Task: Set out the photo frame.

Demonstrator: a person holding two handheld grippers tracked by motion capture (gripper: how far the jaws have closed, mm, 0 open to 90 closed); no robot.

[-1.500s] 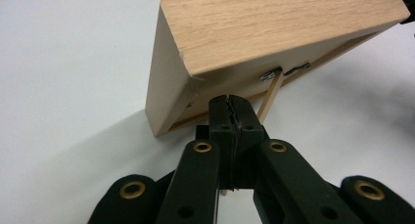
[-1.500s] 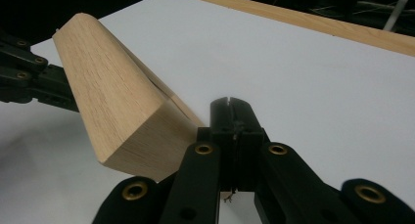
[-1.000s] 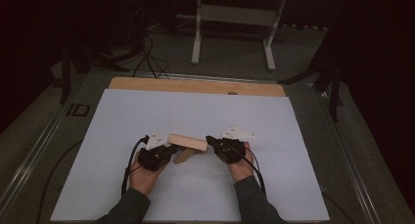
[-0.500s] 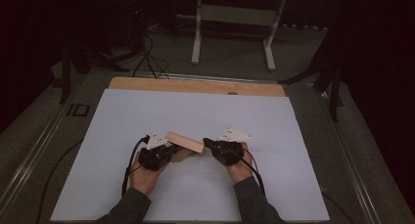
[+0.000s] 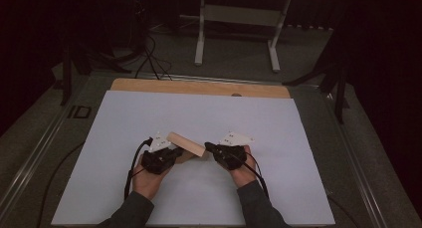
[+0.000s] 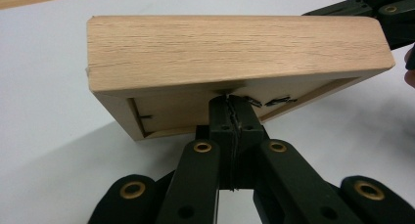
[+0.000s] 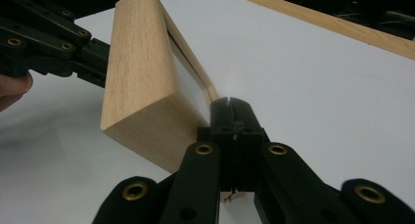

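While both closed grippers press the tilted wooden frame (image 5: pixel 187 144), its underside stays hidden.

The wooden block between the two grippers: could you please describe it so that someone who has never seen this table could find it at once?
On the white sheet covering the table, look near the front edge, between the left gripper and the right gripper. There a wooden block is tilted between their shut jaws. It is the sheet's one pale oak piece, hollow underneath with a thin inset panel.
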